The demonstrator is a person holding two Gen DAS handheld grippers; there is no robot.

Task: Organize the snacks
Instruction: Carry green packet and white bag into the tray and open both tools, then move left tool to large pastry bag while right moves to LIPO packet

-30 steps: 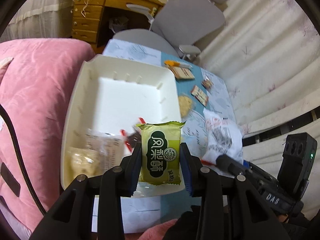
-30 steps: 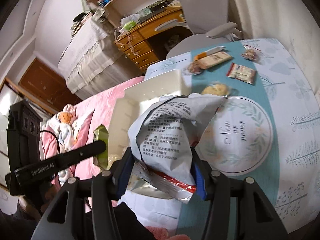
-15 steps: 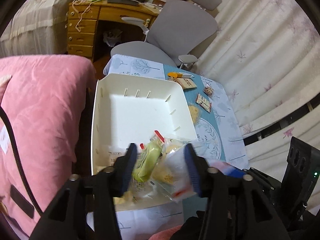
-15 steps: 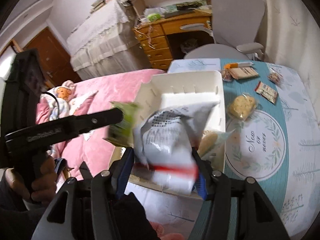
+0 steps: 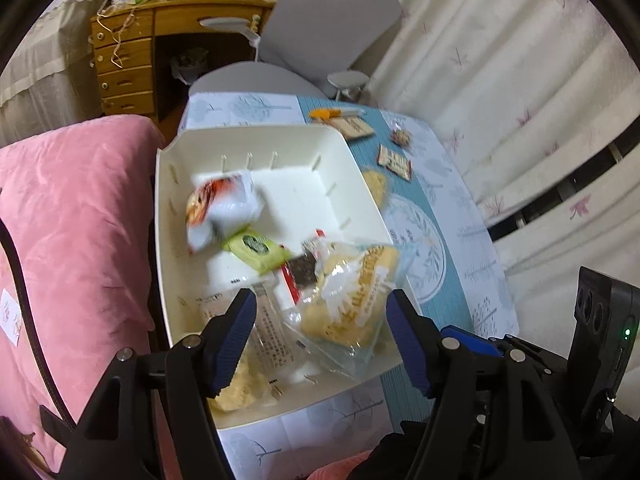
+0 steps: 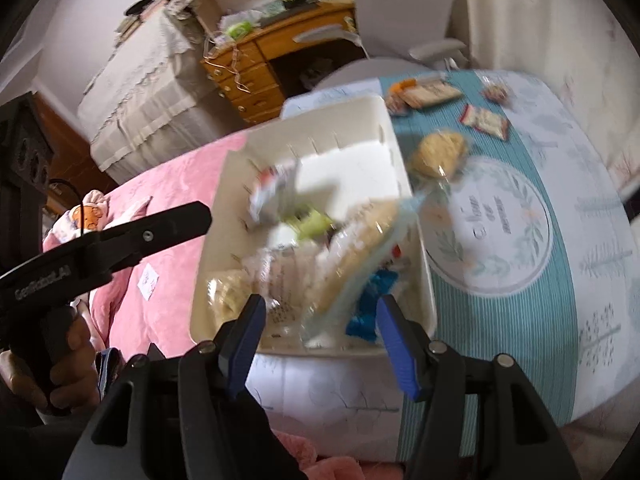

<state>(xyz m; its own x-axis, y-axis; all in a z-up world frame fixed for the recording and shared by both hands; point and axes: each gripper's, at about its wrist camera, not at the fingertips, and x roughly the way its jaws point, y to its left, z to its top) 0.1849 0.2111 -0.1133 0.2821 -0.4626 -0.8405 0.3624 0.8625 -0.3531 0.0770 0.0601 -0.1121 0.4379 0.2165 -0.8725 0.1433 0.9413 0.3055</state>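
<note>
A white bin (image 5: 172,216) stands on the table and also shows in the right wrist view (image 6: 412,216). In it lie a white and red snack bag (image 5: 220,204), a green pastry packet (image 5: 256,246), and clear-wrapped cakes (image 5: 352,292). My left gripper (image 5: 320,340) is open and empty above the bin's near end. My right gripper (image 6: 320,344) is open and empty over the bin's near edge. The right wrist view is blurred. Loose snacks remain on the table: a round cake (image 6: 440,152), a small red packet (image 5: 395,162) and a tan packet (image 5: 354,126).
A pink cushion (image 5: 76,220) lies left of the bin. A grey office chair (image 5: 320,24) and a wooden desk (image 5: 128,60) stand beyond the table. A curtain (image 5: 500,80) hangs at the right. The tablecloth has a teal runner (image 6: 520,280).
Both grippers opened and let go. The green packet and the white and red bag dropped into the bin. Both grippers pulled back toward the bin's near end.
</note>
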